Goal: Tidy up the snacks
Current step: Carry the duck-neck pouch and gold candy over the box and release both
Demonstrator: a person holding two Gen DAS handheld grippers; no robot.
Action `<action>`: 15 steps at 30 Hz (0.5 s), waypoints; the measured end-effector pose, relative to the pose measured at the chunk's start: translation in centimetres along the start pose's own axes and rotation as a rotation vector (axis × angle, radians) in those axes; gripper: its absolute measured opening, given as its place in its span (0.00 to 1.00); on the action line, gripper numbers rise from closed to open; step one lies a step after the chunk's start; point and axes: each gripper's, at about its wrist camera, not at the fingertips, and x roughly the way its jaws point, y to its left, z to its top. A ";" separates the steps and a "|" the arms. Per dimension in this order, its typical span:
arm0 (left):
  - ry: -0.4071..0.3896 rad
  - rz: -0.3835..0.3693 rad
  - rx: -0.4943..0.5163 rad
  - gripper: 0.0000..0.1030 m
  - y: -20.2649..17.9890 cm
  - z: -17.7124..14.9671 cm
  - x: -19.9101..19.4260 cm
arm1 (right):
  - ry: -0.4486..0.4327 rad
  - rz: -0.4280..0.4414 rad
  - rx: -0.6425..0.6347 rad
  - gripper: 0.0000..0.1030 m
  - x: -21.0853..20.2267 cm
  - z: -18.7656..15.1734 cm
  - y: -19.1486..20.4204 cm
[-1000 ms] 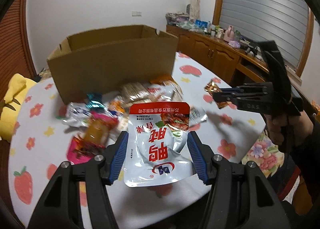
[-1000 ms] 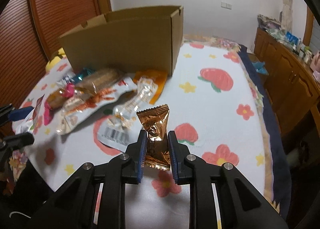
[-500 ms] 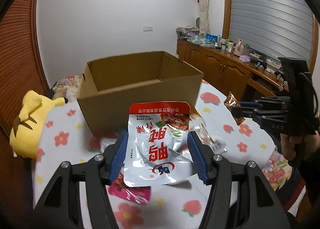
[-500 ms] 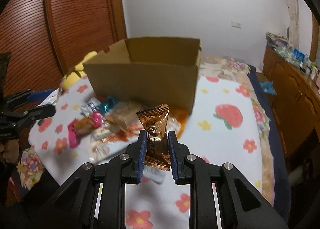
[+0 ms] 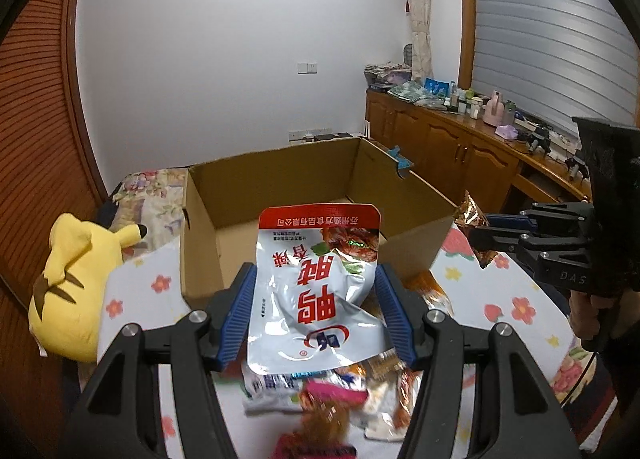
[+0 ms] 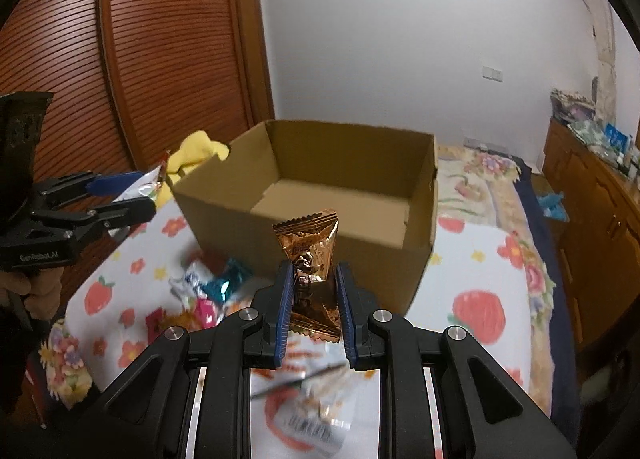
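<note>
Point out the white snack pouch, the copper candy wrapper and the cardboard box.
white snack pouch (image 5: pixel 316 299), left wrist view, middle of its printed face
copper candy wrapper (image 6: pixel 310 259), right wrist view, its upper body
cardboard box (image 6: pixel 224 215), right wrist view, near outer wall

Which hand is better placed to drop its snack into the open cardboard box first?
Left, probably. The left gripper holds the silver-and-red pouch already overlapping the cardboard box opening; the right gripper holds its copper foil packet short of the box's near wall.

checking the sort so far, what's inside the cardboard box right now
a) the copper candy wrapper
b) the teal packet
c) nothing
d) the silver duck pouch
c, the cardboard box shows only bare floor in both views; the silver pouch and copper wrapper sit in the grippers.
</note>
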 end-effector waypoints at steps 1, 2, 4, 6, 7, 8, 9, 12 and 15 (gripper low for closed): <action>0.002 0.002 0.004 0.58 0.2 0.4 0.6 | -0.002 0.003 0.000 0.19 0.4 0.6 -0.2; 0.004 0.002 0.006 0.58 0.3 0.8 1.1 | -0.004 0.005 0.001 0.19 0.8 1.0 -0.3; 0.010 0.003 0.006 0.58 0.5 1.2 1.9 | -0.006 0.012 0.002 0.19 1.6 1.8 -0.6; 0.020 0.003 0.007 0.58 1.0 1.4 3.1 | 0.000 0.017 0.001 0.19 2.6 2.5 -1.0; 0.024 0.004 0.006 0.58 1.0 1.5 3.5 | 0.004 0.016 -0.001 0.19 3.3 2.9 -1.1; 0.030 0.003 0.004 0.58 1.2 1.7 4.0 | 0.009 0.015 -0.002 0.19 3.8 3.1 -1.3; 0.035 0.002 0.002 0.58 1.4 1.9 4.6 | 0.016 0.015 -0.002 0.19 4.5 3.4 -1.5; 0.045 0.003 -0.001 0.58 1.9 2.6 5.9 | 0.027 0.016 -0.004 0.19 5.8 3.9 -1.9; 0.052 0.000 0.003 0.58 2.2 3.2 6.8 | 0.039 0.017 -0.004 0.19 6.9 4.2 -2.3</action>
